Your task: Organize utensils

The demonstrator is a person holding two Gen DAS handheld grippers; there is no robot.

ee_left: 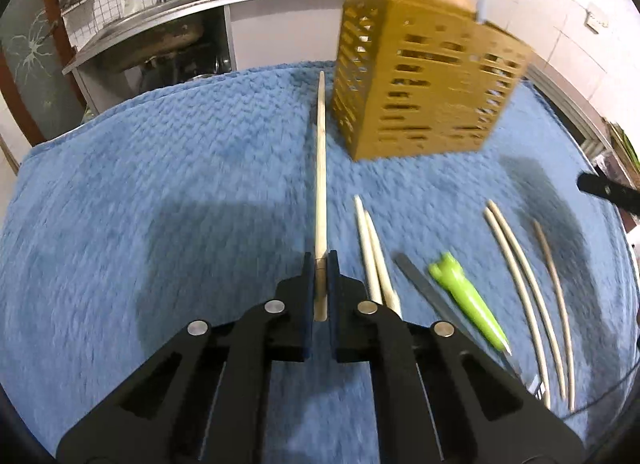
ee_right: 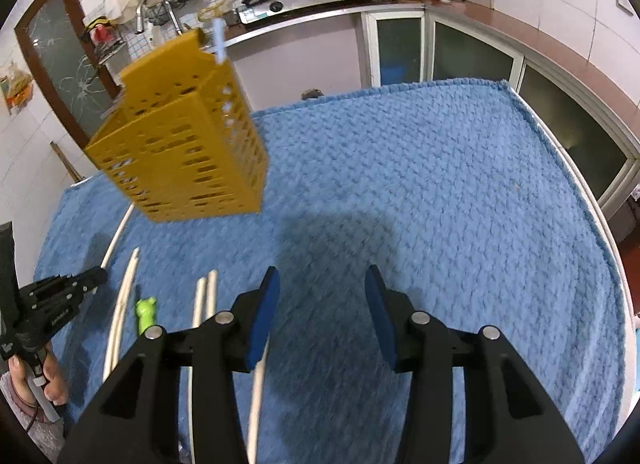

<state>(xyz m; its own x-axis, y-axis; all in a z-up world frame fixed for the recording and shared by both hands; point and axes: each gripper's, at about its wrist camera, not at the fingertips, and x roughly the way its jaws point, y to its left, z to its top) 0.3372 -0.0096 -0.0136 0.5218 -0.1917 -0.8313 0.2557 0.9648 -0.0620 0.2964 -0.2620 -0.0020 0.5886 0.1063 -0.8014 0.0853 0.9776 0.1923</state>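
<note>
Left gripper [ee_left: 320,264] is clamped on a single wooden chopstick [ee_left: 321,168], which points straight ahead above the blue towel [ee_left: 180,184]. Right gripper [ee_right: 322,284] hangs over the towel with jaws spread, nothing between them. Beside it lie loose chopstick pairs [ee_left: 374,252] and a green-handled utensil [ee_left: 464,296]. Farther back stands the yellow slotted utensil holder [ee_left: 424,84], with the kitchen counter [ee_right: 360,4] behind it.

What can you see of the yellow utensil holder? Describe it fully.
The utensil holder is a tall, mustard-yellow box, plastic by its look, with rows of slots in its walls. It stands upright on the blue towel at the far side. Something pale sticks up above its rim. A chopstick, held in the left gripper, lies beside it; contact is unclear.
</note>
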